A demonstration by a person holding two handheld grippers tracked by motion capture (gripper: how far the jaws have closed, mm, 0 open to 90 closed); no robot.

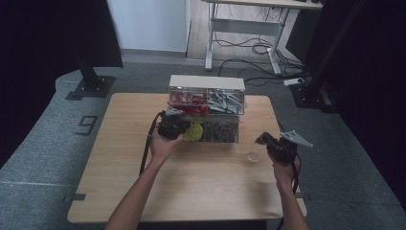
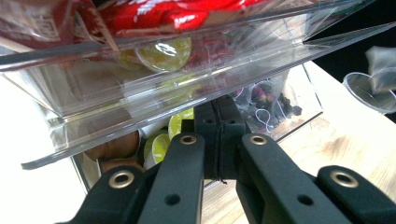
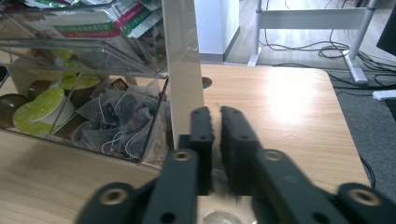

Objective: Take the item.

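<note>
A clear two-tier drawer organizer (image 1: 207, 82) stands at the table's far middle. Its upper drawer (image 2: 154, 88) holds red packets (image 2: 163, 14) and is pulled out. The lower tier holds yellow-green capsules (image 1: 194, 132) and tea bags (image 3: 121, 116). My left gripper (image 1: 174, 120) is at the lower tier's front, under the upper drawer, jaws pressed together (image 2: 217, 116); whether they pinch a rim I cannot tell. My right gripper (image 1: 262, 139) hovers right of the organizer above a small clear cup (image 1: 253, 155), its jaws a narrow slit apart (image 3: 215, 135). A tea bag (image 2: 380, 63) is just over the cup (image 2: 366, 93).
The wooden table (image 1: 191, 191) has bare room in front of the organizer and to its left. A white-legged desk (image 1: 249, 24) with cables stands behind. A black stand base (image 1: 91, 86) sits at the far left, a white power strip (image 1: 293, 81) on the floor at right.
</note>
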